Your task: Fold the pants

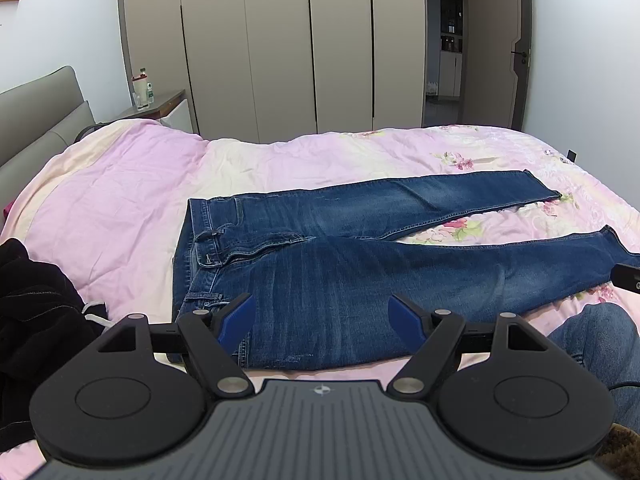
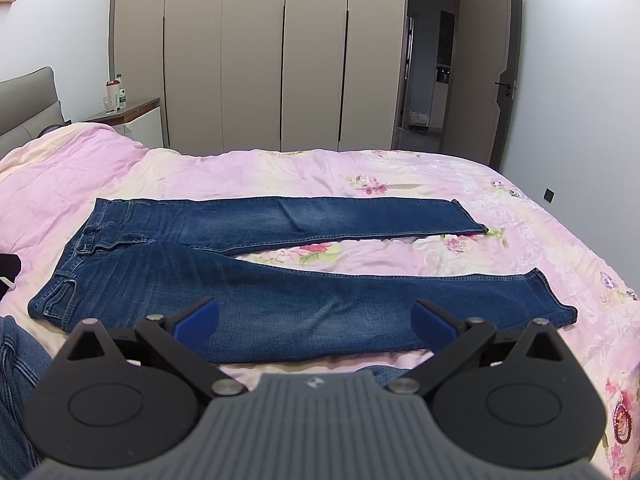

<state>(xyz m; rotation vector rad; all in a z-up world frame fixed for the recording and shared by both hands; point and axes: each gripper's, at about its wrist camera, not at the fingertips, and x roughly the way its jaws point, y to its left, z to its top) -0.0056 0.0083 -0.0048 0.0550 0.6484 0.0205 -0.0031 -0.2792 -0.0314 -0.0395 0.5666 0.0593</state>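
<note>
Jeans flat on the bed, both tongs released.
We hold left tongs (image 1: 322,318) and right tongs (image 2: 316,318) spread wide above the jeans (image 2: 280,292) near the bed's (image 2: 400,168) front edge.

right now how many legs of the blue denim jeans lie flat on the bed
2: the far leg lies toward the wardrobe; the near leg lies by the open right gripper. Neither is folded.

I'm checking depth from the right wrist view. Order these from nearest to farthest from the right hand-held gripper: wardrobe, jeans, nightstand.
1. jeans, on the bed right ahead of the right hand-held gripper
2. nightstand, far left, beyond the bed
3. wardrobe, along the back wall
</note>
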